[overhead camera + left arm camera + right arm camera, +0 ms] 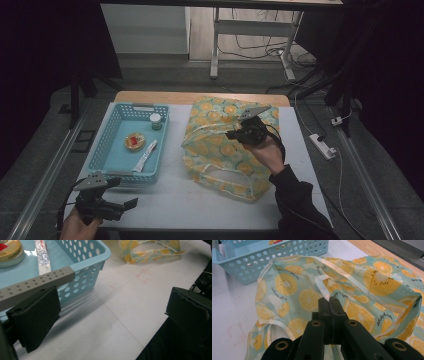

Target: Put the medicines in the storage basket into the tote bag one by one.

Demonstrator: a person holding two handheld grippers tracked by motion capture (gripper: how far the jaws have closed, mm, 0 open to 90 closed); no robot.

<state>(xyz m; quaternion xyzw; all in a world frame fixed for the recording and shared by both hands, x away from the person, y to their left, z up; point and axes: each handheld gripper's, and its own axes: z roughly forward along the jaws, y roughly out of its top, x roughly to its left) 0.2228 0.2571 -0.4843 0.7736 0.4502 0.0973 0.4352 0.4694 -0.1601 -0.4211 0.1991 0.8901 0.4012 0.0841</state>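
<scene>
- Table (165, 205), white-topped, seen from above: a light-blue perforated basket (112, 157) stands at the left, a fruit-print bag (220, 150) lies at the centre-right, the two just beside each other but apart.
- Right gripper (239, 134): held over the upper part of the bag, near its middle. In the right gripper view the two black jaws stand pressed together, and a pale strap of the bag (323, 288) runs to their tips; the strap appears pinched between them, though the contact itself is hidden by the jaws.
- Bag: lies crumpled with its mouth rim raised toward the basket; a second pale handle (220, 175) lies flat at the near end.
- Left gripper (131, 204): held low at the near left corner of the table, just before the basket's near rim (37, 281). Its jaws stand wide apart with nothing between them.
- Basket contents: a round tin with red label (134, 141), a white tube (145, 156) beside it, and a small green-lidded jar (156, 121) in the far right corner.
</scene>
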